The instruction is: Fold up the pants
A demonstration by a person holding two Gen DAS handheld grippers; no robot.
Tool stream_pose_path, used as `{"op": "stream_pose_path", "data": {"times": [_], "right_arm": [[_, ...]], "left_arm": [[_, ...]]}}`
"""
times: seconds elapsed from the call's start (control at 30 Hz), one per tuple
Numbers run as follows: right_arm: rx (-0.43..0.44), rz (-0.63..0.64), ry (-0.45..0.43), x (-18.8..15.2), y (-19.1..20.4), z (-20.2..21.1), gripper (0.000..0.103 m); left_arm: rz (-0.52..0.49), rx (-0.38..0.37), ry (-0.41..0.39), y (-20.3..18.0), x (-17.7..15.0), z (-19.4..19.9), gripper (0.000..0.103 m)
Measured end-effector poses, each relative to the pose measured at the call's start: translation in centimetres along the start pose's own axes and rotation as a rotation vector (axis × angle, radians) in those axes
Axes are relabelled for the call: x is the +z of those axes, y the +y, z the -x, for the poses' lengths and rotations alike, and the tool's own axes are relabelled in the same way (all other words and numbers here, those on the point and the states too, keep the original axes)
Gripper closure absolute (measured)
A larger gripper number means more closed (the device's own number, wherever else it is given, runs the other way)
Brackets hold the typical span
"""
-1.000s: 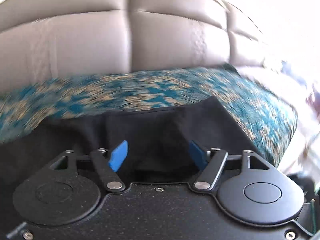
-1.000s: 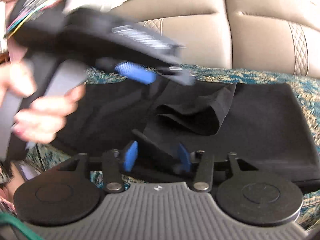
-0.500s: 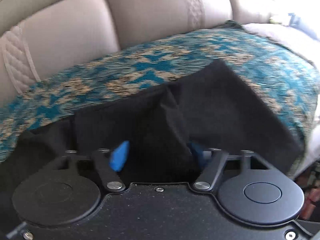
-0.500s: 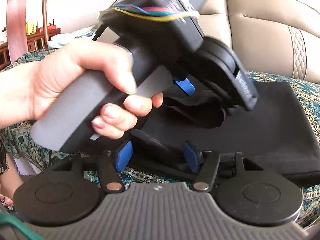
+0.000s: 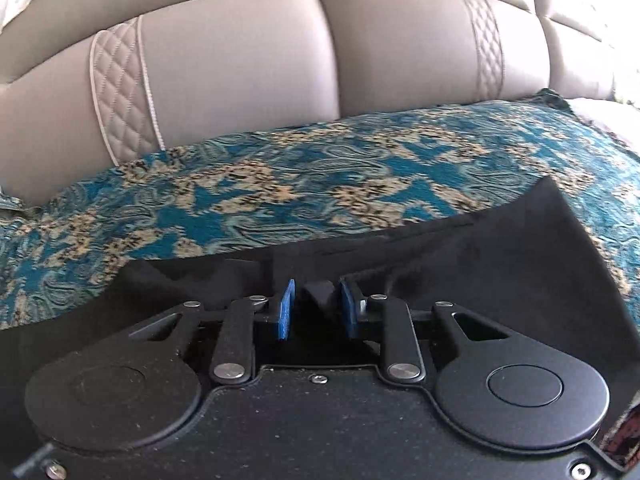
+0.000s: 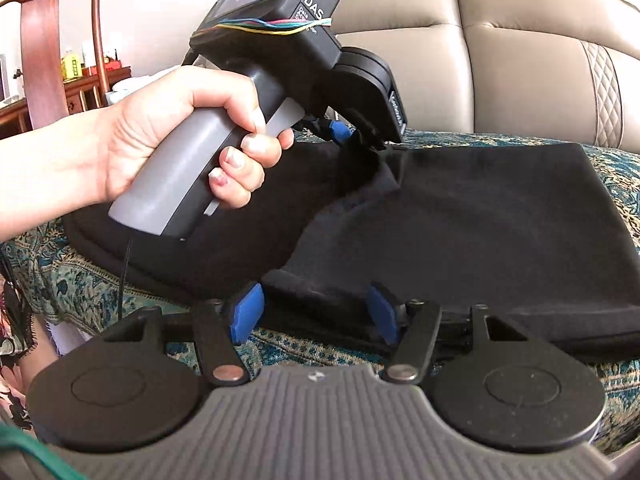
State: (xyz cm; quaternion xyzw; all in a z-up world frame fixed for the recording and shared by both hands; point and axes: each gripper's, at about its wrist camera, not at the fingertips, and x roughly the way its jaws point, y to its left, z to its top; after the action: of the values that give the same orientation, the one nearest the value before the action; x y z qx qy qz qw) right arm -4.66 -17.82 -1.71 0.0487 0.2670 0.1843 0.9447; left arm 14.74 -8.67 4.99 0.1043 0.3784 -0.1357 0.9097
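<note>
1. The black pants (image 6: 480,216) lie on a sofa seat covered by a blue patterned cloth (image 5: 280,184), with beige leather cushions (image 5: 240,52) behind.
2. The left gripper (image 5: 314,308) has its blue fingers (image 5: 286,316) narrowed onto a bunched fold of the pants at the far edge.
3. The right gripper (image 6: 312,312) has its fingers wide apart, straddling a pants fold at the near edge.
4. A hand (image 6: 172,132) grips the left gripper's grey handle.

Bright daylight, blown-out glare at upper corners, fisheye bending at edges, mostly sharp.
</note>
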Motion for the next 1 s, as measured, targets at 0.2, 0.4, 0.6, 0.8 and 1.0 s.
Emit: {"op": "stream_pose_path", "data": {"times": [0.2, 0.4, 0.6, 0.8, 1.0], "right_arm": [[-0.001, 0.008, -0.016, 0.1, -0.8, 0.6, 0.03], [-0.079, -0.025, -0.086, 0.3, -2.0, 2.0, 0.027], [-0.171, 0.032, -0.089, 0.1, -2.3, 1.9, 0.024], [-0.092, 0.108, -0.044, -0.9, -0.1, 1.0, 0.022], [-0.088, 0.137, -0.006, -1.0, 1.9, -1.1, 0.09]], "left_arm": [[0.075, 0.086, -0.009, 2.9, 1.0, 0.1, 0.078], [0.108, 0.007, -0.074, 5.1, 1.0, 2.8, 0.075], [0.032, -0.154, -0.058, 3.2, -0.3, 3.6, 0.049], [0.02, -0.098, 0.039, 1.5, -1.6, 0.0, 0.075], [0.057, -0.06, -0.02, 2.2, -1.2, -0.2, 0.093]]}}
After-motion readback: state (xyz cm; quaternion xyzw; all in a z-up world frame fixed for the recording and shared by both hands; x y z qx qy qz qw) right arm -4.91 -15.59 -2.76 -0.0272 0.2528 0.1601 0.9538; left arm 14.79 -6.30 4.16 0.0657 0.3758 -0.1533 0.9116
